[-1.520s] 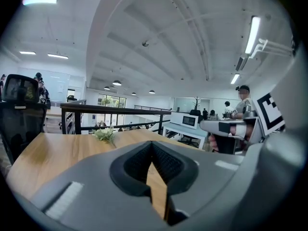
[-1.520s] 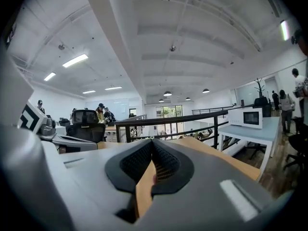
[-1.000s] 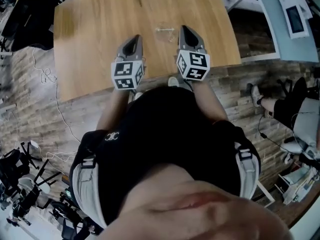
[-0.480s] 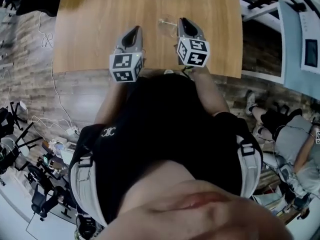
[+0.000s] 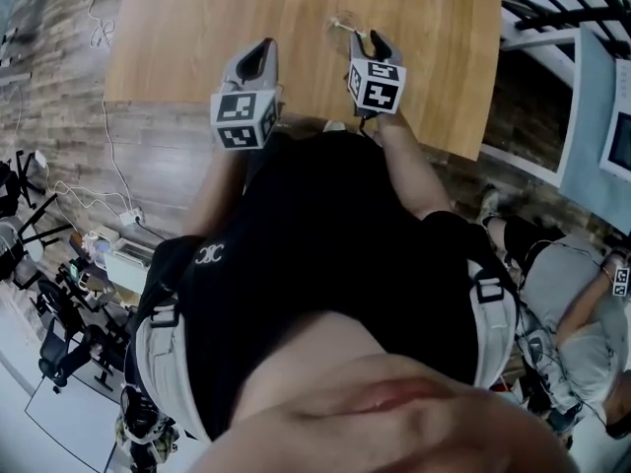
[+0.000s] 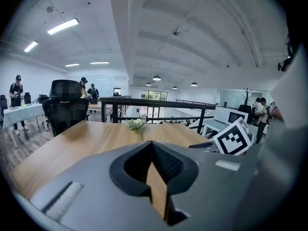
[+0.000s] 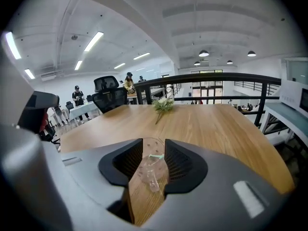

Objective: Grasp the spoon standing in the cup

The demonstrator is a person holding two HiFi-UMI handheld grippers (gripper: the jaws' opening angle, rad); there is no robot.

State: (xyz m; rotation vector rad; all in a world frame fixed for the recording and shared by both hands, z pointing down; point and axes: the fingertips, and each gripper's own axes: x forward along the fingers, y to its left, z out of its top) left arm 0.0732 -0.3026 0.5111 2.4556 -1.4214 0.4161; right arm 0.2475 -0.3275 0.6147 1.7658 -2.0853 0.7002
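Note:
A clear cup [image 7: 150, 171] stands on the wooden table [image 7: 211, 124], with a pale green spoon [image 7: 156, 155] leaning inside it. In the right gripper view the cup sits just beyond the gap of my right gripper [image 7: 154, 141]. Its jaws are opening and the pads do not press on anything. The head view puts the cup [image 5: 344, 26] just ahead and left of the right gripper [image 5: 373, 39]. My left gripper [image 5: 263, 51] hovers over the table's near edge. Its jaws [image 6: 151, 146] are shut with nothing between them.
A sprig of flowers [image 7: 162, 105] lies farther back on the table. Beyond the table's far side are a black railing [image 7: 211, 78] and office chairs [image 7: 109, 97]. The table's near edge [image 5: 197, 101] is right under the grippers. A seated person [image 5: 567, 294] is at the right.
The right gripper has gone from shut to open and moved forward toward the cup. The head camera has tilted, so the table sits higher in view. The left gripper stays shut.

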